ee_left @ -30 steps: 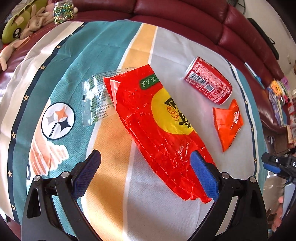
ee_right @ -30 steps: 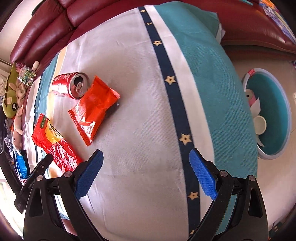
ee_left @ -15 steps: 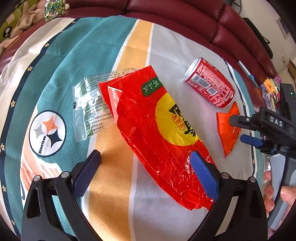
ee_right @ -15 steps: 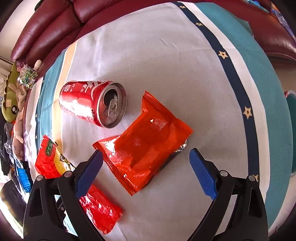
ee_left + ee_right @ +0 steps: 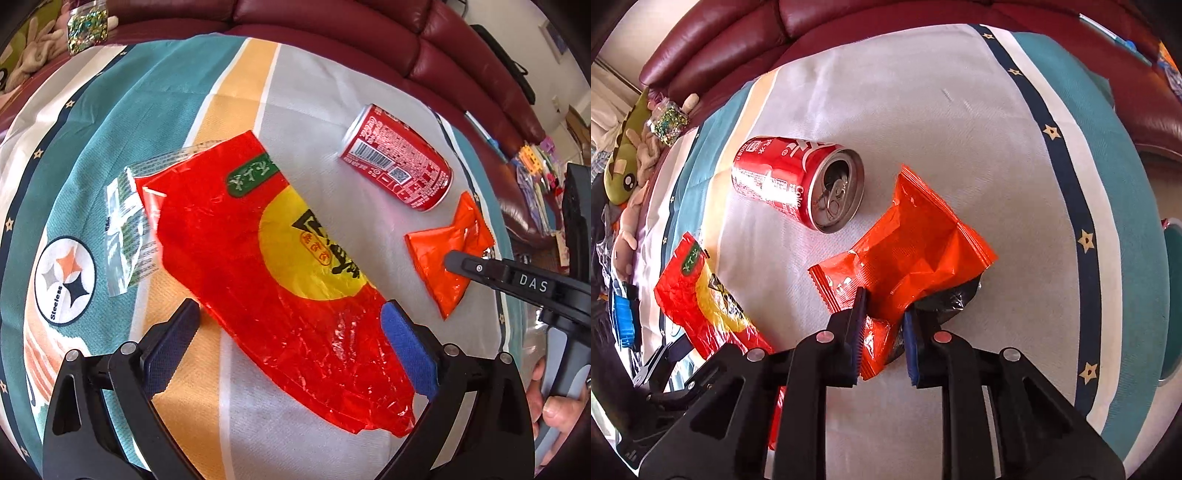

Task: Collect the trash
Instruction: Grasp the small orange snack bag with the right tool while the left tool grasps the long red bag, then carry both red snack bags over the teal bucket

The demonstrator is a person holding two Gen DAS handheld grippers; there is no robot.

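A large red and yellow snack bag (image 5: 280, 266) lies flat on the striped blanket (image 5: 155, 110), partly over a clear wrapper (image 5: 127, 229). My left gripper (image 5: 288, 347) is open just above the bag's near end. A red soda can (image 5: 399, 173) lies on its side beyond it. My right gripper (image 5: 884, 332) is shut on the near corner of a small orange snack bag (image 5: 916, 254), which rests on the blanket next to the can (image 5: 798, 184). The right gripper also shows in the left wrist view (image 5: 458, 264) on the orange bag (image 5: 443, 251).
A dark red leather sofa (image 5: 369, 40) curves behind the blanket. Plush toys (image 5: 624, 162) and a glitter jar (image 5: 86, 24) sit at the far left. A teal bin's rim (image 5: 1174, 295) shows at the right edge. Clutter (image 5: 535, 166) lies at the far right.
My right gripper moved down onto the orange bag and closed on its near corner. My left gripper moved slightly closer over the large red bag and stayed open.
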